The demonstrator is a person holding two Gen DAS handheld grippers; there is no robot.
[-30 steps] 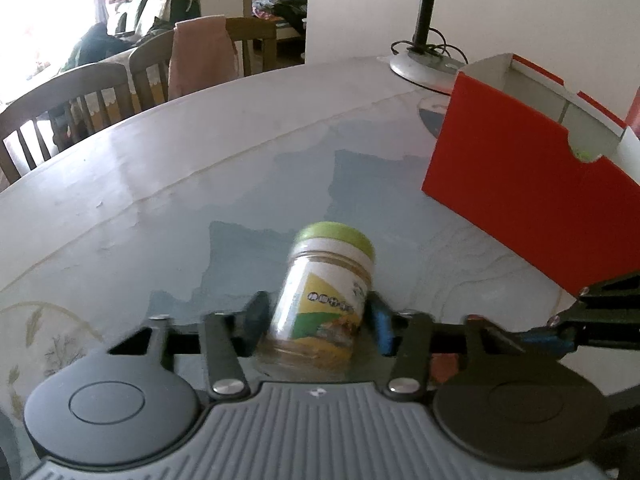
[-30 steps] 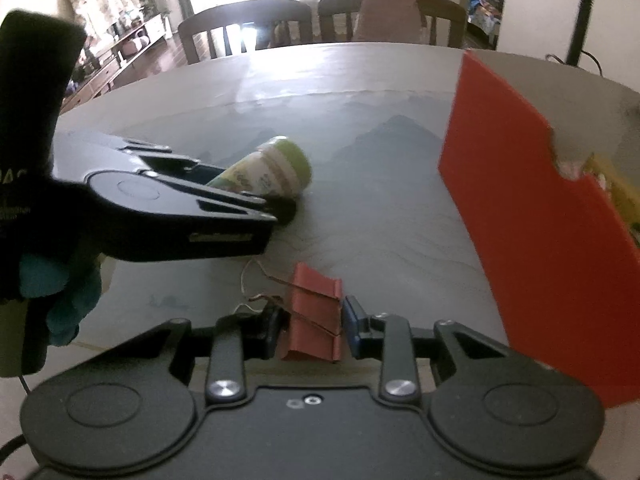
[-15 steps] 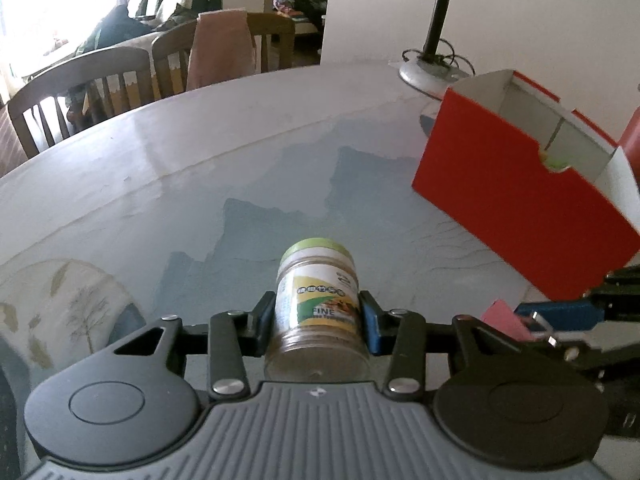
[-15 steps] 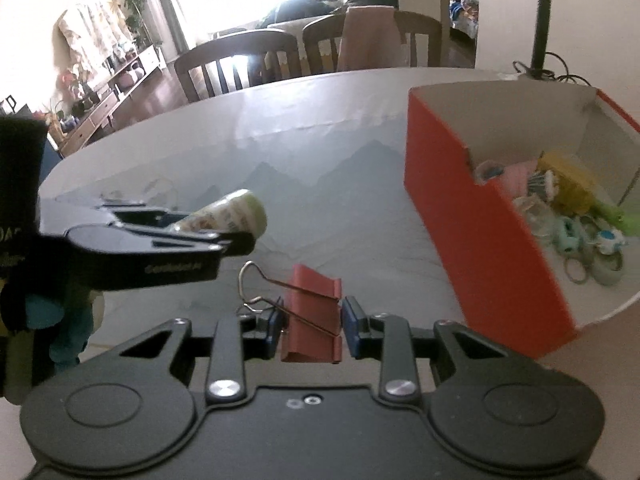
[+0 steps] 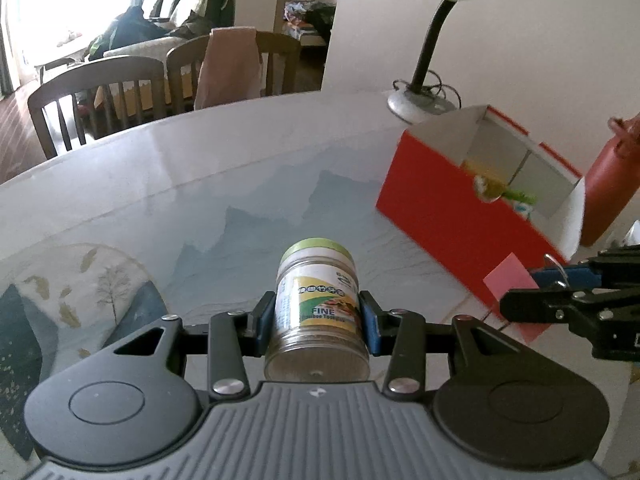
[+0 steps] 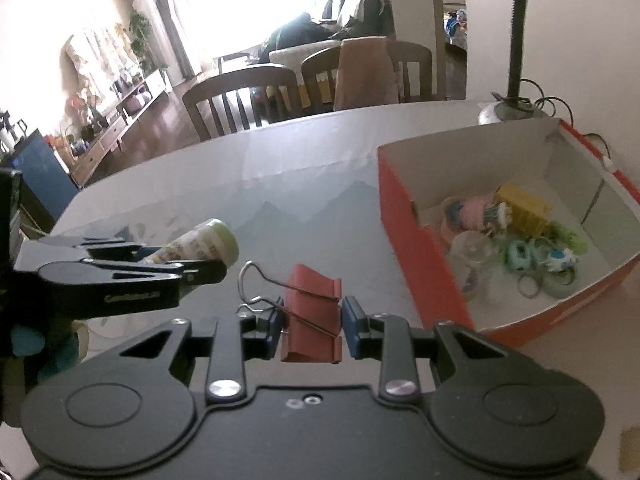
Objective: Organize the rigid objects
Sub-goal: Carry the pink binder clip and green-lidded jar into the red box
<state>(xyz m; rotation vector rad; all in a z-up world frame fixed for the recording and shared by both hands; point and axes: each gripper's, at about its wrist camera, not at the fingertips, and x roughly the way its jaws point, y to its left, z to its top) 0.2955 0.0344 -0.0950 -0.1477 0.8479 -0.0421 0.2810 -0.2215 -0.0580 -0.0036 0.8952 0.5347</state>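
My left gripper [image 5: 316, 320] is shut on a clear jar [image 5: 317, 304] with a green lid and a yellow-green label, held above the table. The jar also shows in the right wrist view [image 6: 200, 246], lid pointing right. My right gripper [image 6: 312, 320] is shut on a red binder clip [image 6: 312, 312] with wire handles, held above the table left of the red box [image 6: 424, 248]. The box is open and holds several small items. In the left wrist view the box [image 5: 452, 216] lies ahead to the right, with the clip [image 5: 508, 276] near its front corner.
A white desk lamp [image 5: 416, 100] stands behind the box by the wall. A red bottle [image 5: 608, 184] stands right of the box. Wooden chairs [image 5: 96, 96] line the table's far edge. A round printed mat [image 5: 72, 280] lies at the left.
Both grippers have risen higher above the table with the jar and the clip. The box's inside has come more into view from the right wrist.
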